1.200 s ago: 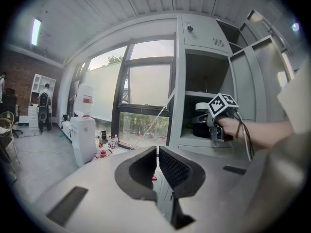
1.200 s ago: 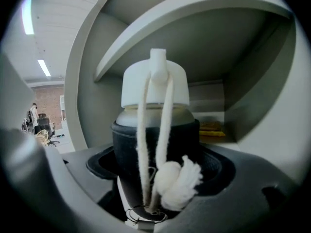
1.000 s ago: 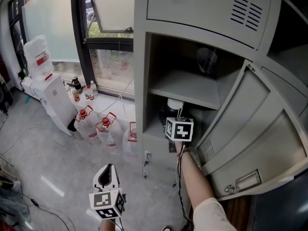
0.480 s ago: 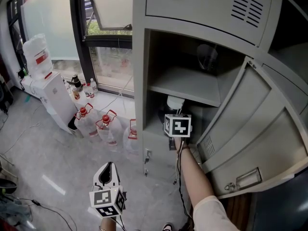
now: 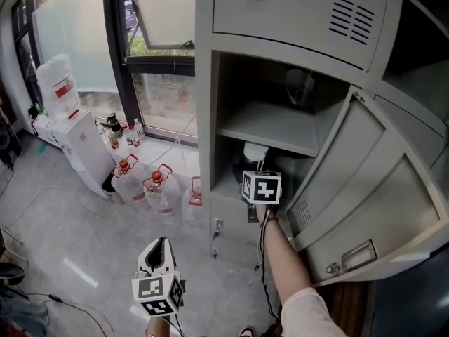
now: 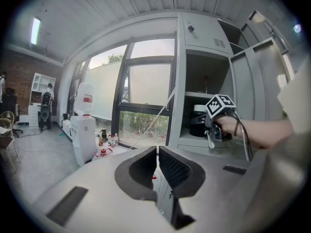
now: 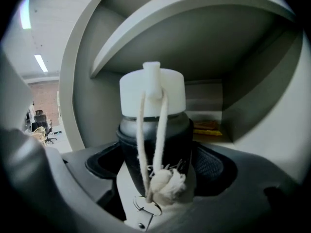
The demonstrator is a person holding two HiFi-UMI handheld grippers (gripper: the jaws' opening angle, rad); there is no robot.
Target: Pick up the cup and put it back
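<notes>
R gripper (image 5: 257, 166) clamping cup (image 7: 153, 125) inside locker (image 5: 295, 20).
Cup base hiding behind jaws and cord (image 7: 141, 144) at 6 o'clock; L gripper (image 6: 158, 165) hanging at 7 o'clock in head view, jaws nearly closed, empty.

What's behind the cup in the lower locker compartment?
Behind the cup, toward the back right, lies a flat yellow-orange item; what it is cannot be told. Whatever sits directly behind the cup's body is covered.
</notes>
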